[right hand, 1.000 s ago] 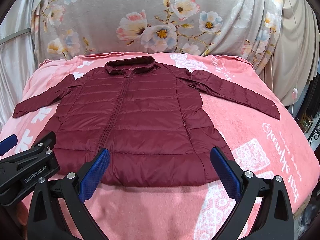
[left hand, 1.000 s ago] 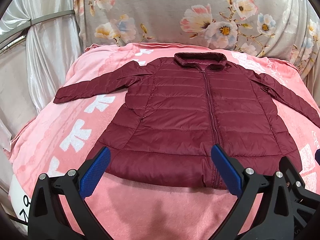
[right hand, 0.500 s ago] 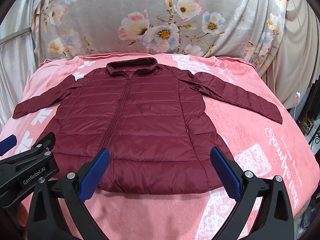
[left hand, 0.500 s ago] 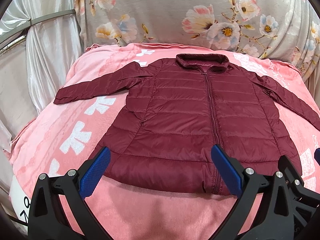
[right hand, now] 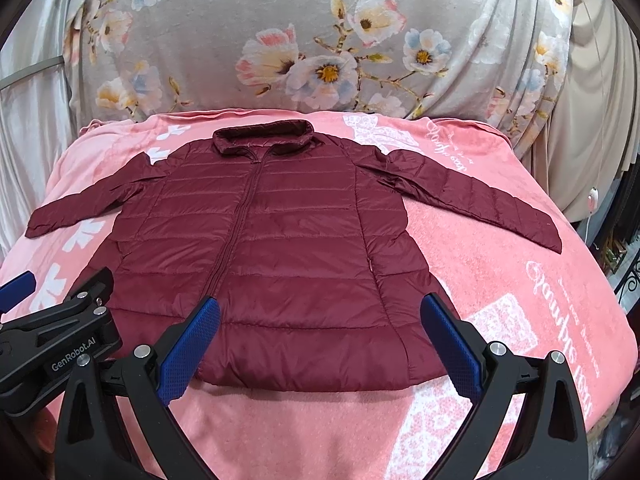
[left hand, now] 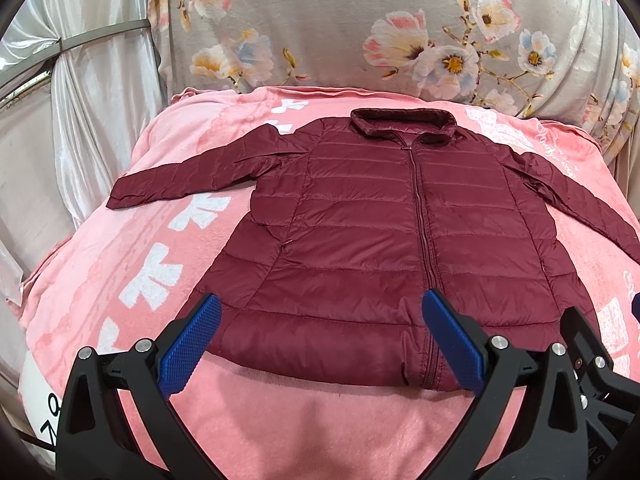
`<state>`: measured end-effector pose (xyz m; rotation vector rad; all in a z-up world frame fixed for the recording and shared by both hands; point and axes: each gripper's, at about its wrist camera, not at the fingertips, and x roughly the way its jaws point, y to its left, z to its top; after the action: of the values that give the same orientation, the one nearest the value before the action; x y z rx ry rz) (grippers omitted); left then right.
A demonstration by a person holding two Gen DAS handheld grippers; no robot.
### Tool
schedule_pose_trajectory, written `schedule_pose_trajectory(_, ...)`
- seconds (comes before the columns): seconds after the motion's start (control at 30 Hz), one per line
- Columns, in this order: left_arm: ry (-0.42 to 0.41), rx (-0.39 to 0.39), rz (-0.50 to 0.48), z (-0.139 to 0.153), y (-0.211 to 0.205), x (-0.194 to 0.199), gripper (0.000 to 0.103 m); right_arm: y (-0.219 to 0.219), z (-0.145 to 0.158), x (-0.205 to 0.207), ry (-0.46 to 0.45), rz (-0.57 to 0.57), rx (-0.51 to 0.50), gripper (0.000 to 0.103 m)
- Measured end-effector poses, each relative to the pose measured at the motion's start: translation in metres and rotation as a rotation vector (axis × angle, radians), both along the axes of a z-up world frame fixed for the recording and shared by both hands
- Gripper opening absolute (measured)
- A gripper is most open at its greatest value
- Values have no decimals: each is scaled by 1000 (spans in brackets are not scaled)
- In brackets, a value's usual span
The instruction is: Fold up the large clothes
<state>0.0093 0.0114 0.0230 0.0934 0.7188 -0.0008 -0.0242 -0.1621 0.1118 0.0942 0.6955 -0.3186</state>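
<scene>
A maroon quilted puffer jacket lies flat and zipped on a pink blanket, collar at the far end, both sleeves spread outward. It also shows in the right wrist view. My left gripper is open and empty, hovering over the jacket's near hem at its left half. My right gripper is open and empty, over the near hem at its right half. The left gripper's body shows at the lower left of the right wrist view.
The blanket covers a raised bed-like surface with rounded edges. A grey floral cloth hangs behind it. White curtains stand at the left. A beige curtain and a cord are at the right.
Both grippers have drawn back slightly toward the near edge, so more pink blanket shows below the jacket's hem. The jacket has not moved.
</scene>
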Motion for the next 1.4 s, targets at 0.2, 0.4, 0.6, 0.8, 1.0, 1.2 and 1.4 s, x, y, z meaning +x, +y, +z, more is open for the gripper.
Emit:
schedule_pose_trajectory(0.2,0,0,2,1,-1,1,98,-1,1,1,2,1,0,98)
schedule_pose_trajectory(0.4,3,-2,7,2,-2,1,98,-1,0,2,4,7,1,98)
schedule_pose_trajectory(0.6,2,-3,6,2,0,1,98,1,0,2,2,11,0,98)
schedule_pose_trajectory(0.8,2,-2,4,2,0,1,98,2,-1,2,3,10,0,98)
schedule_pose_trajectory(1.0,3,-4,5,2,1,1,98,1,-1,3,4,11,-1,98)
schedule_pose_trajectory(1.2,6,-2,3,2,-1,2,98,2,-4,4,7,8,4,98)
schedule_pose_trajectory(1.4,10,-4,4,1,-2,3,98,2,-4,5,8,9,7,98)
